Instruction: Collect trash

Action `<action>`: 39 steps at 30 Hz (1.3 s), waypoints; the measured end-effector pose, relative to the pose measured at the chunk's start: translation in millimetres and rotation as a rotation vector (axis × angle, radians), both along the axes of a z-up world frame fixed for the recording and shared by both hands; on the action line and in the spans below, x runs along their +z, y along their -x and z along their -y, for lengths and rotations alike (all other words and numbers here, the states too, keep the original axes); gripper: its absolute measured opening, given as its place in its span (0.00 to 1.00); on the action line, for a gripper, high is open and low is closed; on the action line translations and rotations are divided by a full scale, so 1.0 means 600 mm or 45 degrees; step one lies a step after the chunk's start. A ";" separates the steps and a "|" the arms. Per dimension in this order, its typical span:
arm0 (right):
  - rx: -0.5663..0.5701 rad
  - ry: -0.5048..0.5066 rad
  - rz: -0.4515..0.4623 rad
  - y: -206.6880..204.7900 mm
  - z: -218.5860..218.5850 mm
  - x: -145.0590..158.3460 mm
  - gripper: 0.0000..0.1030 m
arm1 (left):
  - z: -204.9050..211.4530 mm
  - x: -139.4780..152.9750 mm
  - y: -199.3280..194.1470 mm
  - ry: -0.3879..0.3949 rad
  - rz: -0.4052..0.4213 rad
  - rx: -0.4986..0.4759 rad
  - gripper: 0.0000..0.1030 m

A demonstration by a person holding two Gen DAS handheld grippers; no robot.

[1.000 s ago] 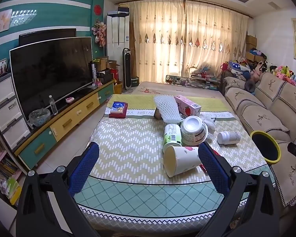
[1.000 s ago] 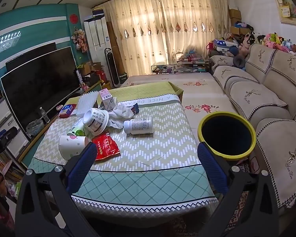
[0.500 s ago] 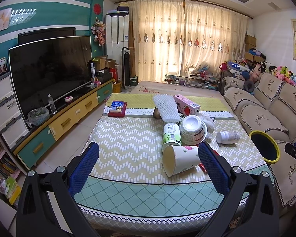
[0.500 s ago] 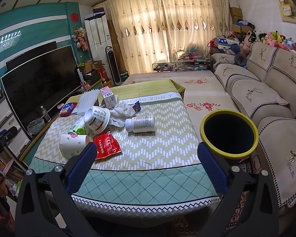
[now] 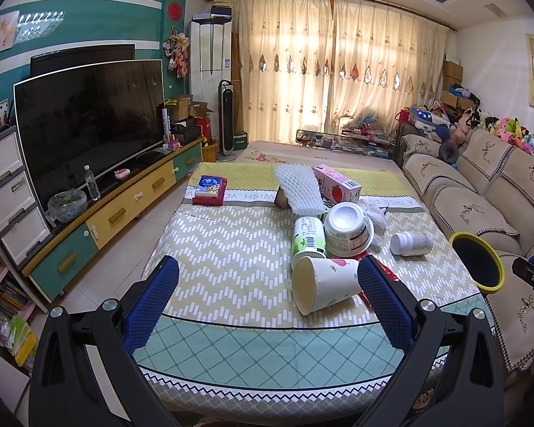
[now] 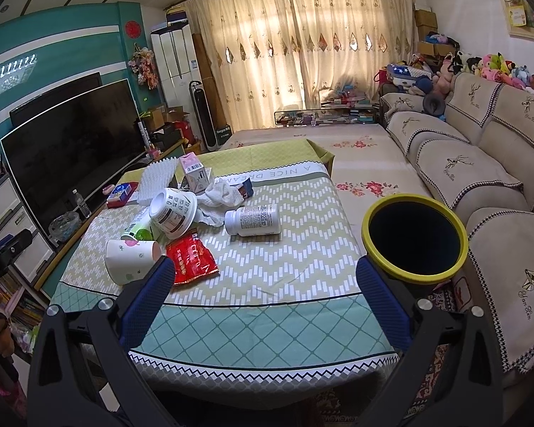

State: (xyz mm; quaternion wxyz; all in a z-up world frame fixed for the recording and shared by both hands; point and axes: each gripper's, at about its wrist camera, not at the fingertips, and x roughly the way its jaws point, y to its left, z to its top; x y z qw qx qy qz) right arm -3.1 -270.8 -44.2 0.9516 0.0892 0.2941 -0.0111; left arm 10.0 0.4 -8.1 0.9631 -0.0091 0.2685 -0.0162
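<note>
Both grippers have edged slightly nearer the table over the last second; no trash has shifted. Left gripper (image 5: 267, 299) is wide open, empty, above the near edge, its right finger just beside the tipped white paper cup (image 5: 324, 283). Behind lie a green-labelled bottle (image 5: 308, 238), white bowl (image 5: 347, 227), red foil packet (image 6: 190, 258) and white pill bottle (image 6: 254, 220). Right gripper (image 6: 265, 299) is likewise spread and empty; the yellow-rimmed black bin (image 6: 414, 238) stands off the right edge. Judged stage: approach, nothing collected. Next: close on the cup.

Tipped paper cup (image 5: 325, 283), bowl (image 5: 348, 228), pill bottle (image 6: 252, 220), possibly red wrapper (image 6: 192, 259) on table.
</note>
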 end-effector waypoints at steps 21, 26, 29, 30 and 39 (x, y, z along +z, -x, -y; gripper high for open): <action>0.003 -0.005 -0.023 -0.005 0.001 -0.010 0.94 | 0.003 -0.014 -0.008 0.003 -0.019 -0.001 0.96; 0.003 -0.003 -0.024 -0.005 0.001 -0.011 0.94 | 0.003 -0.014 -0.008 0.004 -0.020 -0.001 0.96; 0.002 -0.004 -0.024 -0.005 0.001 -0.011 0.94 | 0.004 -0.016 -0.008 0.003 -0.021 -0.002 0.96; 0.003 -0.004 -0.024 -0.005 0.000 -0.010 0.94 | 0.004 -0.016 -0.008 0.003 -0.020 -0.002 0.96; 0.004 -0.003 -0.027 -0.006 -0.001 -0.012 0.94 | 0.003 -0.014 -0.008 0.004 -0.021 -0.002 0.96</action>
